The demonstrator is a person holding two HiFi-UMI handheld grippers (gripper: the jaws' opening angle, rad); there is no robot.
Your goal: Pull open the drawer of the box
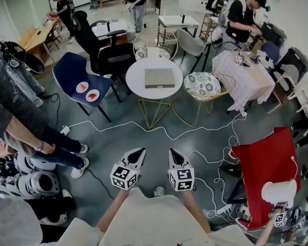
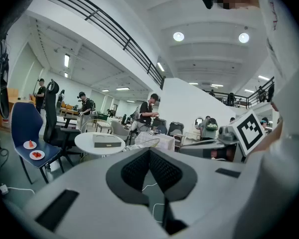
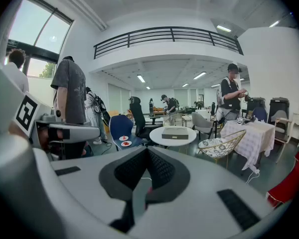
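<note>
A flat grey-beige box (image 1: 159,78) lies on a round white table (image 1: 136,79) well ahead of me; it also shows as a small box (image 2: 108,142) in the left gripper view and as a box (image 3: 175,132) in the right gripper view. Its drawer looks closed. My left gripper (image 1: 138,153) and right gripper (image 1: 174,156) are held side by side close to my body, far short of the table. Both have their jaws together with nothing between them.
A gold wire chair (image 1: 209,86) stands right of the table, a blue chair (image 1: 81,76) with two small plates left of it. White cables (image 1: 159,129) trail over the grey floor. A person (image 1: 20,122) stands at my left; a red-covered table (image 1: 264,163) is at my right.
</note>
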